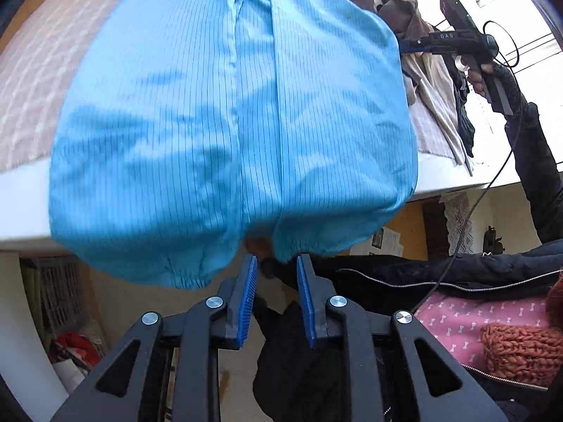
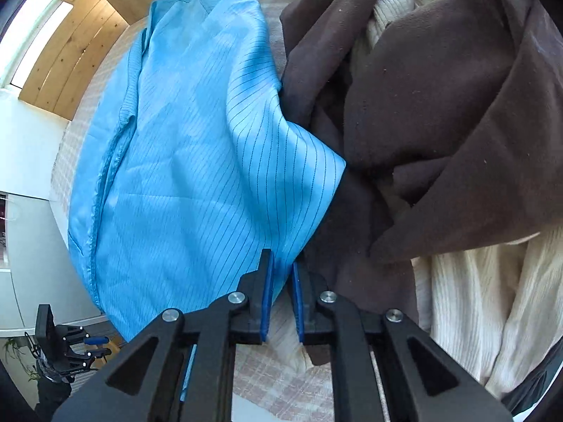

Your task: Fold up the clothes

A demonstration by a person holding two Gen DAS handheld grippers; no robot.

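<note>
A light blue pinstriped garment point(image 1: 228, 123) lies spread on a table, and its gathered hem hangs over the near edge. My left gripper point(image 1: 277, 258) sits just below that hem, open, with no cloth between its fingers. In the right wrist view the same garment point(image 2: 183, 158) runs away to the left. Its near corner rises against the clothes pile and dips into the narrow gap of my right gripper point(image 2: 282, 262). The jaws are partly apart and do not pinch the cloth. A hand holds the right gripper point(image 1: 408, 47) at the garment's right edge.
A pile of brown clothes point(image 2: 422, 88) and a cream ribbed knit point(image 2: 492, 299) crowds the garment's right side. A pinkish checked cloth point(image 1: 35, 70) covers the white table point(image 1: 21, 211). The person's dark sleeve point(image 1: 538, 161) and a cable point(image 1: 468, 225) hang at the right.
</note>
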